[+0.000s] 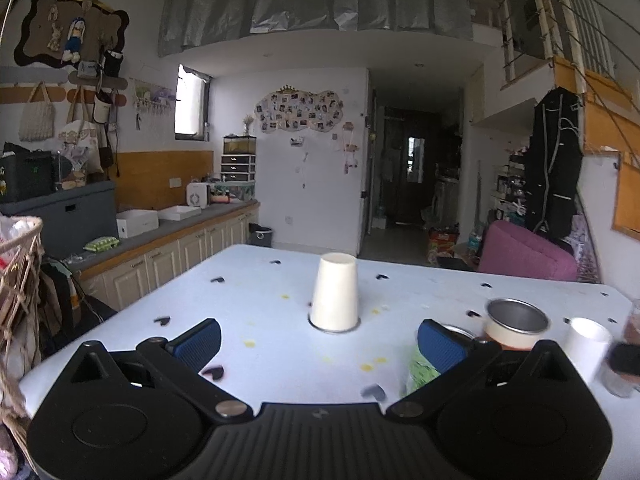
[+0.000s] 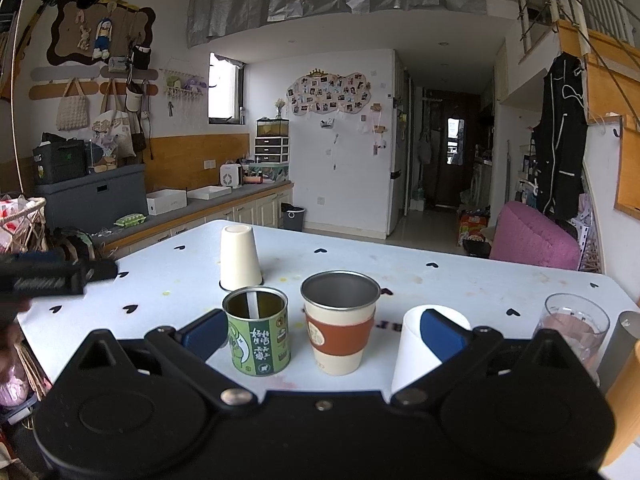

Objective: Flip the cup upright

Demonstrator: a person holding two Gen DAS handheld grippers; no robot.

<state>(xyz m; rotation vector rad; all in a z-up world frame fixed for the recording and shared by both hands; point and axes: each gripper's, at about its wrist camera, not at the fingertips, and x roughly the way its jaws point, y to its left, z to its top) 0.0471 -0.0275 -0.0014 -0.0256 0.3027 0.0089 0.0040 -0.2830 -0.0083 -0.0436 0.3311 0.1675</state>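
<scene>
A white paper cup (image 1: 335, 291) stands upside down on the pale blue table (image 1: 264, 300), straight ahead of my left gripper (image 1: 319, 344). That gripper is open and empty, its blue pads apart, a short way in front of the cup. The same cup (image 2: 239, 257) shows at the far left of the table in the right wrist view, with the left gripper (image 2: 52, 276) blurred at the left edge. My right gripper (image 2: 324, 334) is open and empty, near the table's front edge.
A green tin (image 2: 258, 330), a steel cup with an orange sleeve (image 2: 339, 320), an upright white paper cup (image 2: 420, 346) and a clear glass (image 2: 572, 328) stand in a row near the front. A counter runs along the left wall and a pink chair (image 2: 532, 240) sits right.
</scene>
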